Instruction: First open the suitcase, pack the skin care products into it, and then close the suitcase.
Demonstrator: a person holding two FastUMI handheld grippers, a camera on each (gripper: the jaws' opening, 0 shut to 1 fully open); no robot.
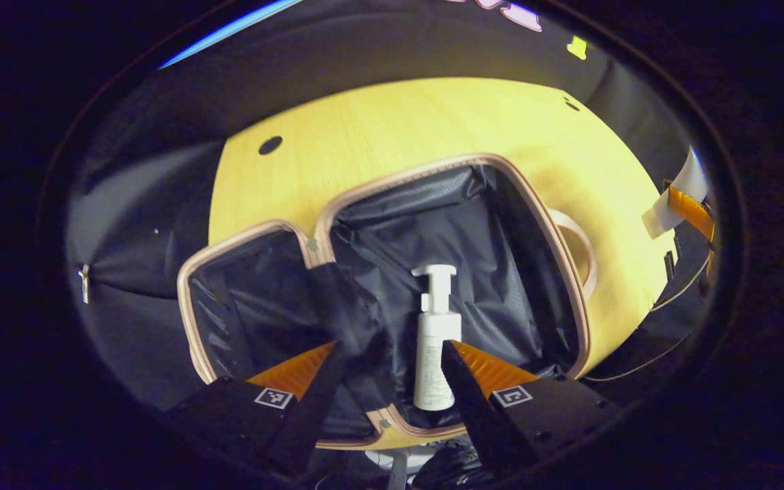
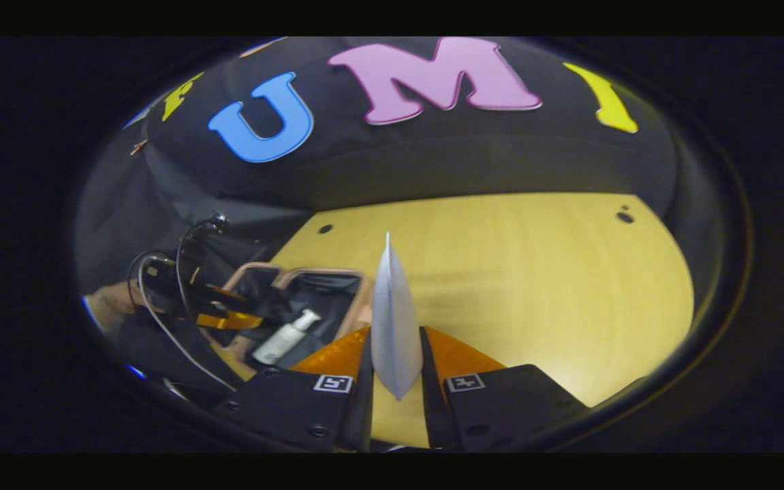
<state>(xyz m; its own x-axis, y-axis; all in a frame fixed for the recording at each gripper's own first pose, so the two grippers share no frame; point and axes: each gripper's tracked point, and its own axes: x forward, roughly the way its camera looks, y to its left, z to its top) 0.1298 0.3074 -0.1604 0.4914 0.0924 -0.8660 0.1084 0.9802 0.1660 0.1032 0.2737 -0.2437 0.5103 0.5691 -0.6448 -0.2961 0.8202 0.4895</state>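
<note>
Left gripper view: suitcase point(image 1: 392, 286) lies open flat on the yellow wooden counter point(image 1: 399, 129), both halves lined in dark fabric, rim a pale pink-beige. A handle loop point(image 1: 579, 248) projects from the suitcase's far-right side onto the counter. A white pump bottle point(image 1: 435, 340) lies inside the larger half, pump head pointing away from the camera, base near the near rim. The left gripper point(image 1: 388, 371) hovers over the near edge of the suitcase with its fingers spread wide. The bottle sits in the gap between them, close by the right-hand finger; actual contact with that finger cannot be told. The other finger is clear of the bottle.

Right gripper view: the right gripper point(image 2: 395, 374) is over bare counter point(image 2: 535, 286), well apart from the suitcase point(image 2: 310, 299), which appears at left. Its fingers are pinched on a flat, pale grey-white tube point(image 2: 392, 320), seen edge-on, with the tapered end pointing away from the camera and the rounded lower end between the fingers. Both fingers press against its sides.

Same view, at left: the left gripper point(image 2: 222, 318) with trailing cables and the hand point(image 2: 109, 303) holding it, positioned above the open suitcase. The pump bottle point(image 2: 284, 338) is visible lying in the lined compartment just beside it.
</note>
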